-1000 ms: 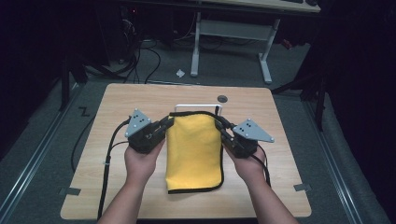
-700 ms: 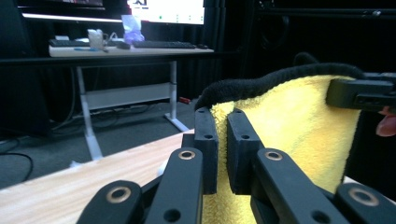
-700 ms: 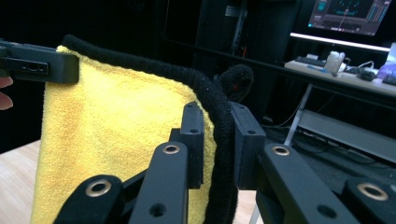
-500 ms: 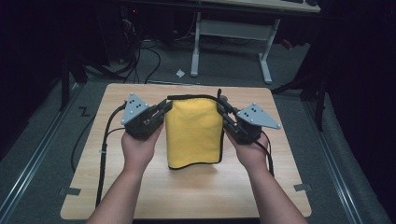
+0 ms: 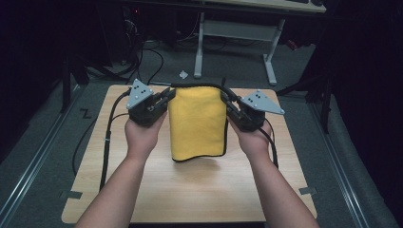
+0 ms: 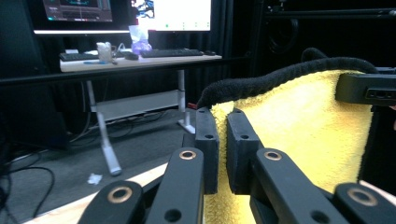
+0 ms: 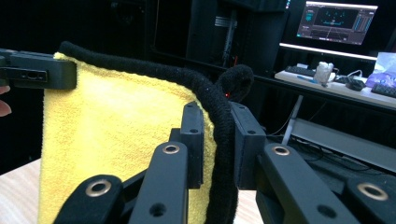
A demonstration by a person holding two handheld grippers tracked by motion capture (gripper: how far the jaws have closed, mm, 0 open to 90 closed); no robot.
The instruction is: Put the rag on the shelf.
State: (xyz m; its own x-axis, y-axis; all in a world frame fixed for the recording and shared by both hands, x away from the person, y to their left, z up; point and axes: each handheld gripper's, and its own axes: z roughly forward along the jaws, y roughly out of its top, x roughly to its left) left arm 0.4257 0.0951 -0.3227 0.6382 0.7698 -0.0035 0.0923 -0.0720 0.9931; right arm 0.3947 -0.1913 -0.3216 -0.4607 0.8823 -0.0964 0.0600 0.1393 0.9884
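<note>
Nearest the camera in the high view, two forearms come up from the bottom edge over the wooden table (image 5: 190,190). The left hand (image 5: 142,135) holds the left gripper (image 5: 167,97), and the right hand (image 5: 252,140) holds the right gripper (image 5: 227,100).

Between them hangs a yellow towel (image 5: 197,121) with a black border, held up by its two top corners. Its lower edge curls just above the tabletop; whether it touches the wood is hard to tell from here.

In the left gripper view, the left gripper (image 6: 223,151) is clamped on the towel (image 6: 299,140) at its near top corner, yellow cloth pinched between the pads. In the right gripper view, the right gripper (image 7: 218,144) grips the towel (image 7: 116,121) at the other corner, the black border running down between its jaws.

Beyond the table's far edge stand the legs of a white desk (image 5: 233,35) on a grey floor, with a small scrap of paper (image 5: 183,74) lying near it.
</note>
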